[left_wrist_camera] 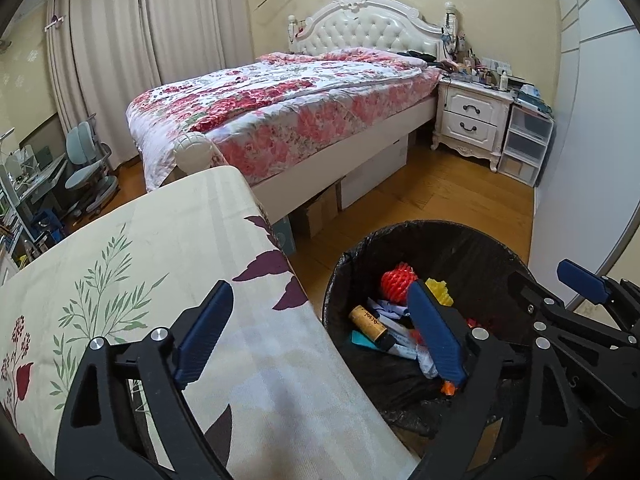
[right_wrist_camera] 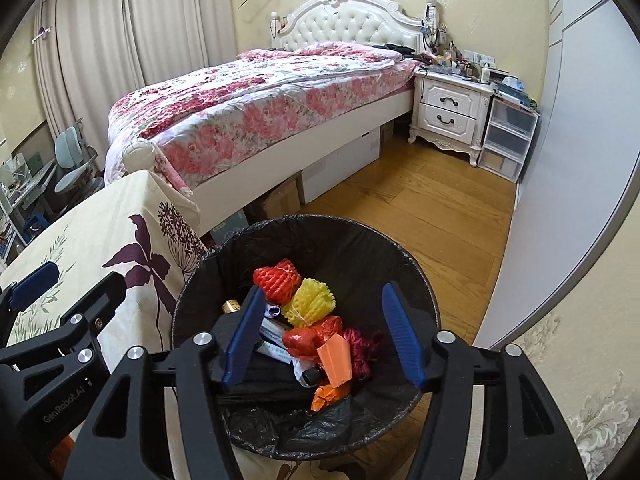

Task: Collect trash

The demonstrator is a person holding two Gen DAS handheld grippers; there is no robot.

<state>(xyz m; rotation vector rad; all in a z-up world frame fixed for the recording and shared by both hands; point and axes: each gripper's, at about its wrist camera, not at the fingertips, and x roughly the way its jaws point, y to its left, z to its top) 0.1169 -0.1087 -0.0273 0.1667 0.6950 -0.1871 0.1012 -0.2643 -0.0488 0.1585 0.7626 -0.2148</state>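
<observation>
A bin with a black liner (left_wrist_camera: 420, 226) (right_wrist_camera: 320, 220) stands on the floor beside the cloth-covered table (left_wrist_camera: 160, 264) (right_wrist_camera: 100, 240). Inside lie a red foam net (right_wrist_camera: 278, 282) (left_wrist_camera: 396, 282), a yellow foam net (right_wrist_camera: 310, 306), a red wrapper (right_wrist_camera: 304, 338), an orange piece (right_wrist_camera: 336, 360), a brown tube (left_wrist_camera: 368, 322) and papers. My right gripper (right_wrist_camera: 324, 336) hangs open over the bin, nothing pinched between its blue pads. My left gripper (left_wrist_camera: 320, 334) is wide open, one finger over the table, the other over the bin, holding nothing.
A bed with a floral quilt (left_wrist_camera: 280, 104) fills the room's middle, with cardboard boxes (left_wrist_camera: 320, 208) under it. A white nightstand (left_wrist_camera: 472, 120) and plastic drawers (left_wrist_camera: 524, 144) stand at the far right. Wood floor (right_wrist_camera: 420, 216) lies beyond the bin. A desk chair (left_wrist_camera: 86, 160) is far left.
</observation>
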